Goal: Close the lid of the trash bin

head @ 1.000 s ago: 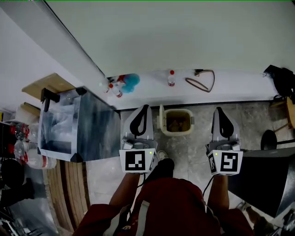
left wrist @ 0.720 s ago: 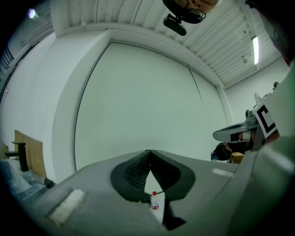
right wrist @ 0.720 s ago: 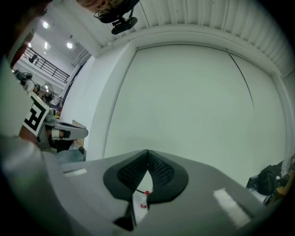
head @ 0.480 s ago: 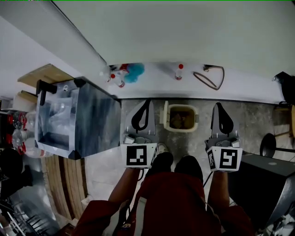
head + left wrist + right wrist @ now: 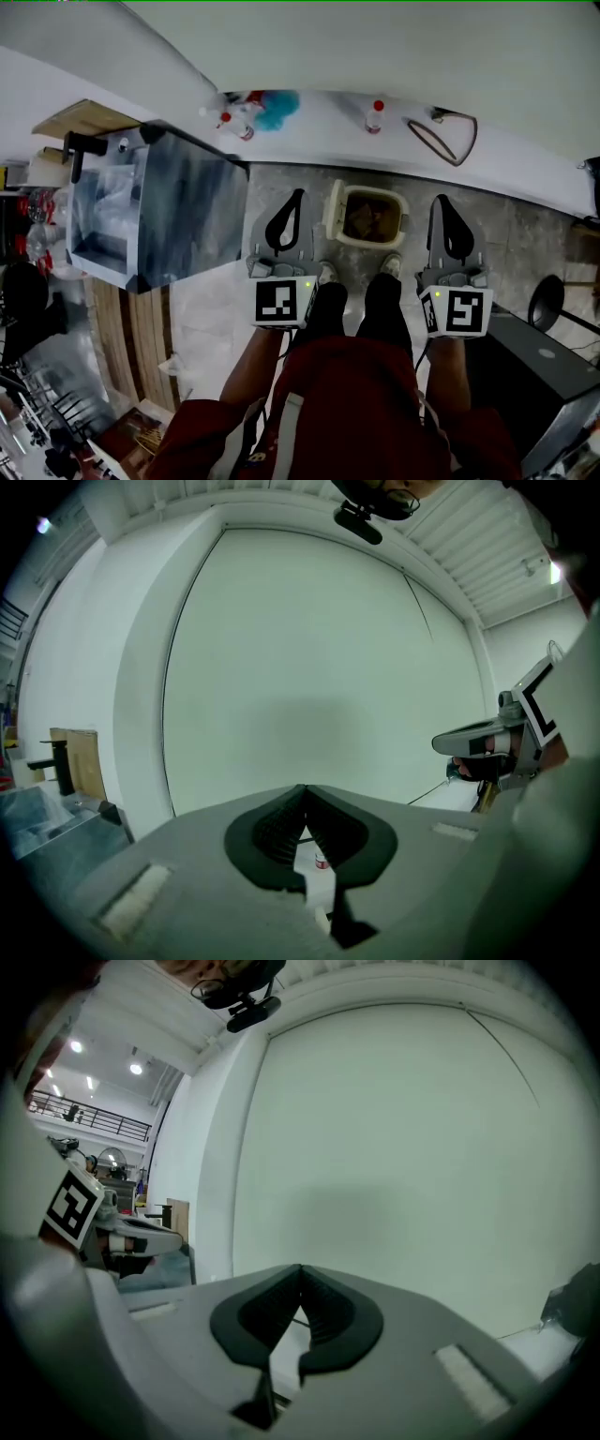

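Grey tiled floor point(image 5: 525, 234) below, white wall point(image 5: 394, 47) ahead, with a low white ledge point(image 5: 525, 169) along its foot.

Left gripper point(image 5: 298, 194) point(image 5: 305, 789): jaws pressed together at the tips, nothing between them. It was held roughly level and pointed at the wall.

Right gripper point(image 5: 439, 200) point(image 5: 300, 1269): same, jaws closed tip to tip and empty, level with its partner.

Trash bin point(image 5: 370, 214): cream-coloured, on the floor between the two grippers and lower than both, touched by neither. Its mouth was open and dark contents showed inside. The lid point(image 5: 332, 208) stood raised on the bin's edge nearer the left gripper, just beside that gripper's tip in the head view.

Behind the grippers, the person's dark shoes point(image 5: 361, 300) were close to the bin.

Beyond the bin, on the ledge: a red-capped bottle point(image 5: 376, 117) point(image 5: 322, 860) and a looped cable point(image 5: 450, 136) ahead of the right gripper.

Outboard of the left gripper stood a large glass-sided case point(image 5: 159, 216).
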The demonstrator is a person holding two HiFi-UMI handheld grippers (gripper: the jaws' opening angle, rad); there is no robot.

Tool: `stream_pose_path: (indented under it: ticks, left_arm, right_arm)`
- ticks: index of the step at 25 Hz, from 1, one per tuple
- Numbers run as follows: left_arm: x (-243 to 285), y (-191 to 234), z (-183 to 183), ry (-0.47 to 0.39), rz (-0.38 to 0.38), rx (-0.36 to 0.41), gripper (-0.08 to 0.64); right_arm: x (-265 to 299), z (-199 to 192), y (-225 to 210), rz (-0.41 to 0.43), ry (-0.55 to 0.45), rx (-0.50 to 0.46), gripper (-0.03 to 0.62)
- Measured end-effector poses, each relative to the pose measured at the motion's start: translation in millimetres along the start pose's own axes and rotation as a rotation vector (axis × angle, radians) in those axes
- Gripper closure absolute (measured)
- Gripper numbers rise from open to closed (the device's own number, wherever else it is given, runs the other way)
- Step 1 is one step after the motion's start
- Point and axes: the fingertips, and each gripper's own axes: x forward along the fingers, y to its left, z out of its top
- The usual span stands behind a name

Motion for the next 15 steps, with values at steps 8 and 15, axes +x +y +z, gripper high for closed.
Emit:
stream_pose_path:
  ticks: [8,15]
  left_arm:
    - [15.9,-20.5,-55.8,0.122,0.051,-0.009,0.555]
    - [18.6,-30.6,-127.7,0.264,0.068,-0.042,0.554]
  right_arm:
    - [22.1,-50.2,-3.7,0.114,0.071,0.021,0.592]
    - [32.7,-98.5,10.5,0.195,0.143,0.042,0.592]
